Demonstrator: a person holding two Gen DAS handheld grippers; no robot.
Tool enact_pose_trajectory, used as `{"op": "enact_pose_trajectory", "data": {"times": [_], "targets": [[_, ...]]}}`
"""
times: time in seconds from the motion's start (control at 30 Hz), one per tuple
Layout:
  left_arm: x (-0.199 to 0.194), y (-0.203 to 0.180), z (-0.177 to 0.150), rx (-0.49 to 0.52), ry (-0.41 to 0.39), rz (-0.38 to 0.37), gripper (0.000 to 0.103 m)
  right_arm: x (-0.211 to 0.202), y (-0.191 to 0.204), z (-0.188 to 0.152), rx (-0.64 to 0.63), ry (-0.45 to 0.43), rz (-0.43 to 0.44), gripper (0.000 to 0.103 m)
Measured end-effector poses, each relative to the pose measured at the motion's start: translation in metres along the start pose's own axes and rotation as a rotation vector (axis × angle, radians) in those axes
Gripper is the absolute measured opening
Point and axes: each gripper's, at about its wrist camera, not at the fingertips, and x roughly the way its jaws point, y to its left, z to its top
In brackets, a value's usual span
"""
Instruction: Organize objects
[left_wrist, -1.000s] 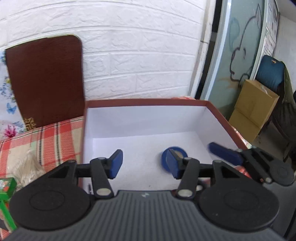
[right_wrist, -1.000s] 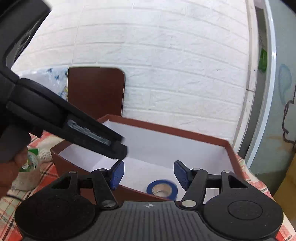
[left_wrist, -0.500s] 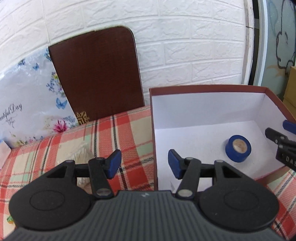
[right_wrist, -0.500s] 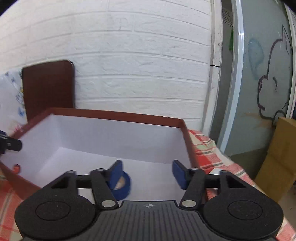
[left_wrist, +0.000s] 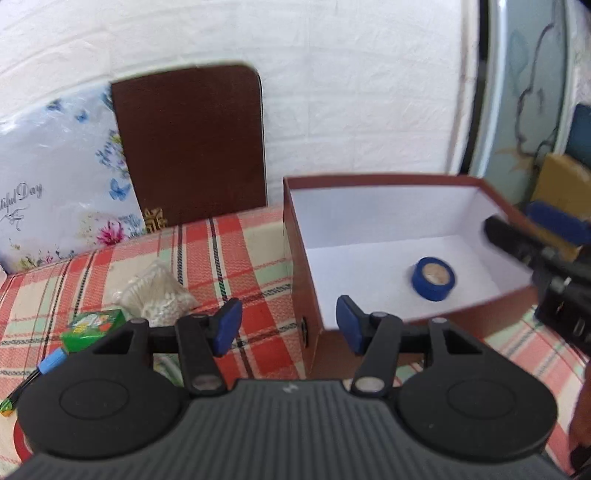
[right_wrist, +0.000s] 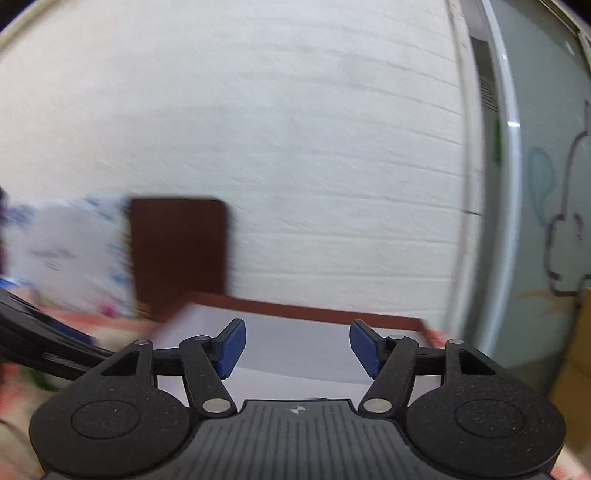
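Note:
A brown box (left_wrist: 384, 181) with a white inside stands on the plaid cloth; a blue tape roll (left_wrist: 434, 277) lies in it. My left gripper (left_wrist: 287, 328) is open and empty, above the cloth at the box's near left corner. A bag of cotton swabs (left_wrist: 155, 294), a green packet (left_wrist: 92, 327) and a blue-capped pen (left_wrist: 44, 367) lie to its left. My right gripper (right_wrist: 295, 348) is open and empty, over the box (right_wrist: 314, 314); it also shows at the right edge of the left wrist view (left_wrist: 546, 243). The right wrist view is blurred.
A brown lid (left_wrist: 192, 144) and a floral bag (left_wrist: 55, 192) lean against the white brick wall. A cardboard carton (left_wrist: 565, 181) stands beyond the table at the right, by a glass door (right_wrist: 535, 184).
My left gripper has pulled back and to the left, out of the box, bringing the swabs and green packet into view. My right gripper has tilted upward and is moving.

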Motion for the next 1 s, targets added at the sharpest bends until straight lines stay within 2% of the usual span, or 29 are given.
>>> {"op": "enact_pose_trajectory", "data": {"times": [0.03, 0.13, 0.23, 0.33, 0.4, 0.5, 0.53, 0.57, 0.6, 0.63, 0.67, 0.77, 0.83, 0.9, 1.0], "targets": [[-0.016, 0.008, -0.011, 0.008, -0.016, -0.012, 0.066, -0.007, 0.014, -0.005, 0.004, 0.002, 0.056, 0.064], [-0.053, 0.045, -0.051, -0.01, -0.034, -0.026, 0.066, -0.011, 0.056, -0.024, -0.003, 0.068, 0.204, 0.064], [-0.064, 0.086, -0.089, -0.03, 0.035, 0.085, 0.065, 0.005, 0.106, -0.045, -0.062, 0.186, 0.334, 0.062], [-0.062, 0.133, -0.113, -0.176, 0.123, 0.133, 0.062, 0.029, 0.148, -0.052, -0.114, 0.233, 0.402, 0.063], [-0.067, 0.153, -0.119, -0.248, 0.12, 0.151, 0.062, 0.049, 0.167, -0.05, -0.132, 0.237, 0.405, 0.063], [-0.076, 0.163, -0.118, -0.275, 0.084, 0.164, 0.062, 0.075, 0.183, -0.04, -0.121, 0.226, 0.384, 0.063], [-0.077, 0.164, -0.115, -0.279, 0.078, 0.162, 0.062, 0.084, 0.185, -0.037, -0.106, 0.235, 0.381, 0.062], [-0.077, 0.164, -0.114, -0.283, 0.075, 0.159, 0.062, 0.094, 0.186, -0.034, -0.099, 0.255, 0.382, 0.056], [-0.078, 0.164, -0.113, -0.287, 0.073, 0.155, 0.062, 0.103, 0.186, -0.033, -0.094, 0.29, 0.389, 0.022], [-0.077, 0.164, -0.112, -0.292, 0.071, 0.151, 0.062, 0.107, 0.183, -0.033, -0.074, 0.328, 0.4, 0.023], [-0.076, 0.162, -0.11, -0.296, 0.07, 0.147, 0.062, 0.105, 0.176, -0.032, -0.036, 0.327, 0.399, 0.021], [-0.079, 0.156, -0.107, -0.293, 0.058, 0.117, 0.062, 0.068, 0.152, -0.015, 0.064, 0.217, 0.415, 0.021], [-0.082, 0.149, -0.104, -0.281, 0.048, 0.086, 0.062, 0.041, 0.13, -0.007, 0.167, 0.177, 0.467, 0.021], [-0.084, 0.141, -0.1, -0.272, 0.038, 0.044, 0.063, 0.023, 0.105, -0.011, 0.312, 0.201, 0.497, 0.021], [-0.08, 0.126, -0.096, -0.263, 0.055, -0.03, 0.063, 0.013, 0.072, -0.042, 0.46, 0.314, 0.476, 0.022]]}}
